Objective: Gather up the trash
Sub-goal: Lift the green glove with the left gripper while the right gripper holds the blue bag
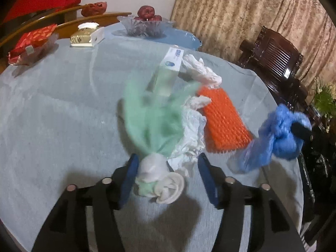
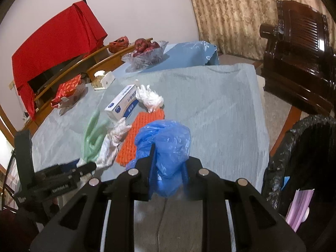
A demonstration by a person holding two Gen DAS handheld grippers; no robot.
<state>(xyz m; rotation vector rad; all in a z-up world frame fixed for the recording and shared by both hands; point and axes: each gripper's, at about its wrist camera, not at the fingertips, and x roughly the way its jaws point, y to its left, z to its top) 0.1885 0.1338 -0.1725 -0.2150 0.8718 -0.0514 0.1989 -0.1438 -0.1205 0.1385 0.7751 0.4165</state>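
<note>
A green plastic bag with a white knotted end lies on the grey-blue tablecloth, blurred, between the fingers of my left gripper, which is open around it. Beside it lie crumpled white plastic, an orange bubble-wrap sheet, a white and blue box and another white bag. My right gripper is shut on a blue plastic bag, held above the table's near edge; it also shows in the left wrist view.
A bin lined with a black bag stands right of the table. A glass bowl of apples, a tissue box and a red packet sit at the far side. A dark wooden chair is at the right.
</note>
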